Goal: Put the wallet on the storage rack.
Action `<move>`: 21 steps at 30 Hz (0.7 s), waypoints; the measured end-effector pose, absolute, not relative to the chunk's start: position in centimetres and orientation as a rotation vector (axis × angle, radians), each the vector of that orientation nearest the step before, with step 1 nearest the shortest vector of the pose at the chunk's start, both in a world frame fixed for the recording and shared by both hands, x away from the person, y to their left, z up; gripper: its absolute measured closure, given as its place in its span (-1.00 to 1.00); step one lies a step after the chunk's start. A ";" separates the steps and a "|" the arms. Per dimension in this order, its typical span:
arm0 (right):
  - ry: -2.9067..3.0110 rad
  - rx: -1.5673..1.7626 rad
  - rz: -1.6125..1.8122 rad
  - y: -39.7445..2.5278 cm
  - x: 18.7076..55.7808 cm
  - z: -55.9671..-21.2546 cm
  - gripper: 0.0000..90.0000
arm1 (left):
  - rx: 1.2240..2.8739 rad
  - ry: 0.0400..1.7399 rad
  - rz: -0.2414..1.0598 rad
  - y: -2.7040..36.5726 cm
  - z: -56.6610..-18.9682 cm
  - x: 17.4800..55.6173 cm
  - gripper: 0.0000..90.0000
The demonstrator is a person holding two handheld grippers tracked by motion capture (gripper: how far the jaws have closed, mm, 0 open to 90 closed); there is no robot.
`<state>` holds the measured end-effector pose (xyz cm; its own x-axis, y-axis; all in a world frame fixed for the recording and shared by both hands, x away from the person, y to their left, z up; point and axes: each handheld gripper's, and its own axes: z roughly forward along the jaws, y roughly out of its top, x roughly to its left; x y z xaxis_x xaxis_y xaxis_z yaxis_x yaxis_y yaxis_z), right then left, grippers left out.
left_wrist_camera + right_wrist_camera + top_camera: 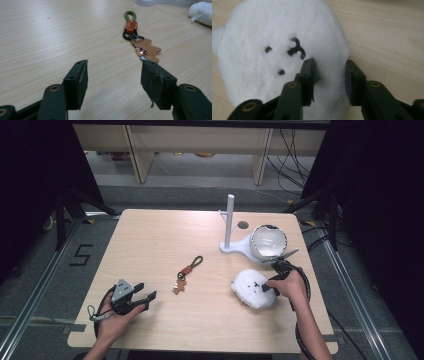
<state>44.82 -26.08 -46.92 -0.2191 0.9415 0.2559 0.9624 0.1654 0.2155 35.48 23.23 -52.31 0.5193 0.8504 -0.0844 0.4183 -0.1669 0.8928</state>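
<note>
A white plush pouch with a stitched black face lies on the right of the wooden table. My right gripper is at its right edge. In the right gripper view the pouch has its fluffy rim pinched between the two jaws of the gripper. A keychain with a green loop, a red tag and a tan figure lies at the table's middle. My left gripper rests open at the front left. In its own view the keychain lies just beyond the open gripper, nothing between the jaws.
A white stand with an upright post sits at the back right, with a shiny round bowl on its base, just behind the pouch. A dark round hole marks the tabletop near the post.
</note>
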 end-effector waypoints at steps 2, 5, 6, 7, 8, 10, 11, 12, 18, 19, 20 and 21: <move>-2.350 -1.932 -0.527 -26.2 44.7 -46.8 0.66 | 1.783 1.067 0.555 23.2 -52.3 35.4 -0.14; -2.393 -1.875 -0.548 -26.6 44.7 -46.7 0.75 | 1.783 1.066 0.555 23.2 -52.3 35.4 -0.14; -2.391 -1.883 -0.540 -26.5 44.6 -46.7 0.77 | 1.783 1.066 0.554 23.2 -52.3 35.4 -0.14; -2.471 -1.839 -0.593 -26.8 44.7 -46.9 0.78 | 1.782 1.067 0.554 23.2 -52.3 35.4 -0.14; -2.480 -1.833 -0.593 -26.8 44.7 -46.9 0.79 | 1.782 1.068 0.554 23.2 -52.3 35.4 -0.14; -2.474 -1.858 -0.576 -26.6 44.3 -46.5 0.81 | 1.780 1.063 0.549 23.2 -52.3 35.5 -0.14; -2.488 -1.858 -0.588 -26.5 44.1 -46.3 0.82 | 1.780 1.063 0.550 23.2 -52.3 35.4 -0.14; -2.494 -1.859 -0.593 -26.4 43.9 -46.1 0.82 | 1.781 1.063 0.551 23.1 -52.3 35.4 -0.14; -2.568 -1.851 -0.686 -25.9 42.5 -44.4 0.85 | 1.780 1.063 0.550 23.0 -52.3 35.4 -0.14; -2.580 -1.849 -0.699 -25.8 42.4 -44.2 0.85 | 1.780 1.063 0.551 23.0 -52.3 35.4 -0.14; -2.567 -1.856 -0.717 -25.8 42.1 -43.8 0.85 | 1.779 1.065 0.549 23.0 -52.3 35.4 -0.14; -2.643 -1.793 -0.778 -26.0 42.0 -43.8 0.86 | 1.780 1.064 0.549 23.0 -52.3 35.4 -0.14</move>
<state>42.04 -25.99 -43.80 -0.3976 0.9068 0.1401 0.8381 0.2968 0.4578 35.41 23.02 -52.32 0.5190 0.8502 -0.0888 0.4206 -0.1636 0.8924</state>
